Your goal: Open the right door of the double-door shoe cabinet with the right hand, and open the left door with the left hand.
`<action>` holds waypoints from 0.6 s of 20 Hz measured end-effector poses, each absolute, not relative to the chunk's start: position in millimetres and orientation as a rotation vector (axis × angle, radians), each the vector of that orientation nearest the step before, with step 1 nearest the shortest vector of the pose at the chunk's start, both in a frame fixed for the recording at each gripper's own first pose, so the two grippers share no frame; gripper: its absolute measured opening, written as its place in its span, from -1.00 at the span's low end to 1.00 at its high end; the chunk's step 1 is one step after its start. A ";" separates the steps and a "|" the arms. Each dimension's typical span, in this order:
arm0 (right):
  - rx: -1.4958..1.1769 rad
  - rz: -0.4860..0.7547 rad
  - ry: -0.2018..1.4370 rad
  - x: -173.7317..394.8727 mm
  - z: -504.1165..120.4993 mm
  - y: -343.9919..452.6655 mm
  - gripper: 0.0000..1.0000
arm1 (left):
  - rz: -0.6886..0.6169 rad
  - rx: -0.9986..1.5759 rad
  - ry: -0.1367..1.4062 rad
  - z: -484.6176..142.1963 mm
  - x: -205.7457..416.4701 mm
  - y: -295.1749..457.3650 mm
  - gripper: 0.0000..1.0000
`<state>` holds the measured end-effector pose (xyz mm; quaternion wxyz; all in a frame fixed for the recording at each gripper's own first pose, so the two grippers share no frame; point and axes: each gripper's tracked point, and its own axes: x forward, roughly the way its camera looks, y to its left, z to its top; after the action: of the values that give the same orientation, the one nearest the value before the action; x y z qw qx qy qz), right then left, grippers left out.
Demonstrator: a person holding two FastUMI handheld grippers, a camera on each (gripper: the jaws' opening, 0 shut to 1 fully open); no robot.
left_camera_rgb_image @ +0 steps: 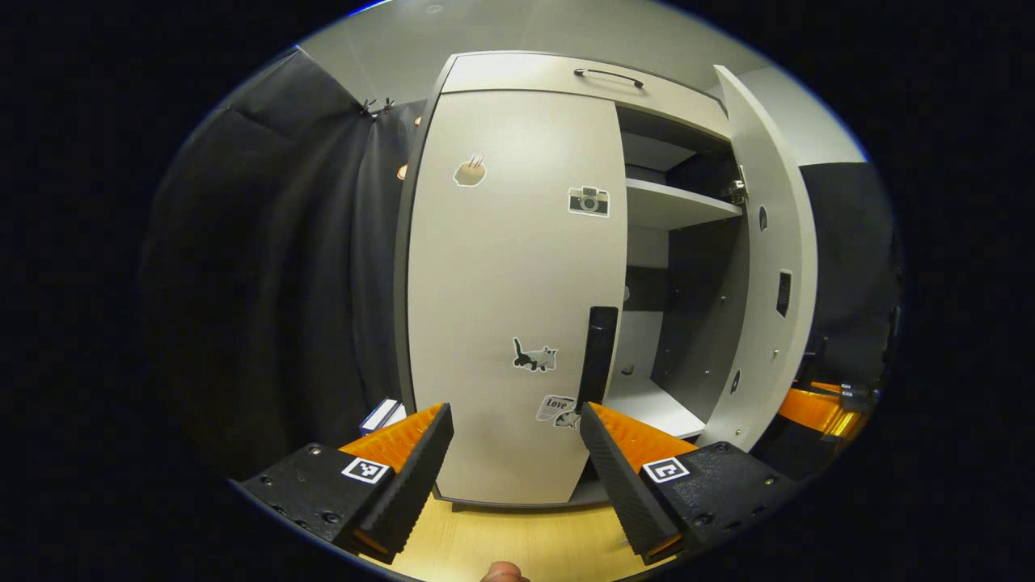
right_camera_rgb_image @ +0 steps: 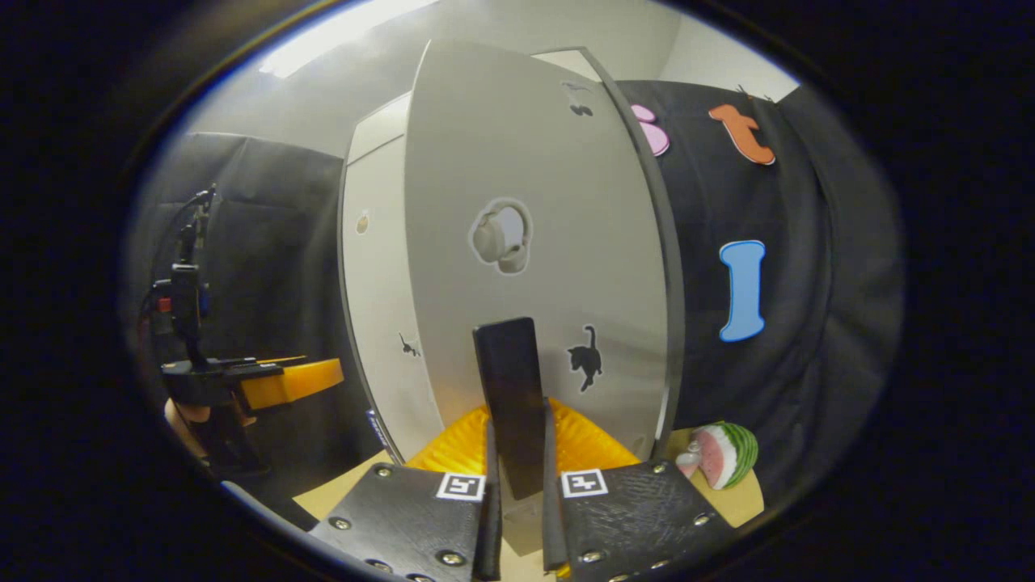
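Left gripper view looks straight at the tall pale grey double-door shoe cabinet [left_camera_rgb_image: 517, 283]. The left gripper [left_camera_rgb_image: 514, 440] is held level in front of it, and its two fingers stand wide apart with nothing between them. The flat grey left door [left_camera_rgb_image: 509, 307] is closed. Its long black handle [left_camera_rgb_image: 598, 356] stands upright just above the right finger, close by but not touching. The door has small stickers: a camera [left_camera_rgb_image: 589, 200], a little cat [left_camera_rgb_image: 534, 356], and one with the word "Love" [left_camera_rgb_image: 555, 406] (the rest is too small to read). The grey right door [left_camera_rgb_image: 764, 267] is swung open, so white shelves [left_camera_rgb_image: 679, 202] show inside.

Right gripper view looks at the front of that open right door [right_camera_rgb_image: 534, 242]. The right gripper [right_camera_rgb_image: 517, 477] points at it, and its fingers are pressed close on both sides of the door's black upright handle [right_camera_rgb_image: 511, 396]. A headphones sticker [right_camera_rgb_image: 501, 237] and a black cat sticker [right_camera_rgb_image: 585, 356] sit on the door. A toy watermelon slice [right_camera_rgb_image: 722, 455] lies on the wooden floor [right_camera_rgb_image: 744, 493] to the right. Far off at the left, a hand [right_camera_rgb_image: 187, 424] holds the other gripper.
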<state>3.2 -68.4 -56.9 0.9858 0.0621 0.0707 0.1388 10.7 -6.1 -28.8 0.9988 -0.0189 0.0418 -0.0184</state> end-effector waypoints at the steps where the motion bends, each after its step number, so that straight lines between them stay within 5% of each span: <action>1: 0.124 0.268 0.142 -0.7 -56.4 -74.2 -0.60 | -0.044 -0.038 0.085 -29.6 13.0 -10.5 0.96; 8: 0.130 0.188 0.140 -13.5 -56.1 -115.9 -0.61 | -0.096 -0.037 0.095 -32.5 30.8 -41.1 0.96; 9: 0.120 0.174 0.135 -13.5 -54.5 -123.2 -0.79 | -0.104 -0.038 0.093 -31.8 33.7 -45.5 0.96; 12: 0.104 0.122 0.137 -20.2 -53.4 -146.1 -0.81 | -0.116 -0.034 0.092 -31.8 42.1 -56.3 0.96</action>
<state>-20.2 -146.1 -53.4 0.9944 0.0521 0.0684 0.0608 42.1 -56.3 -31.8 0.9971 -0.0170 0.0461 -0.0577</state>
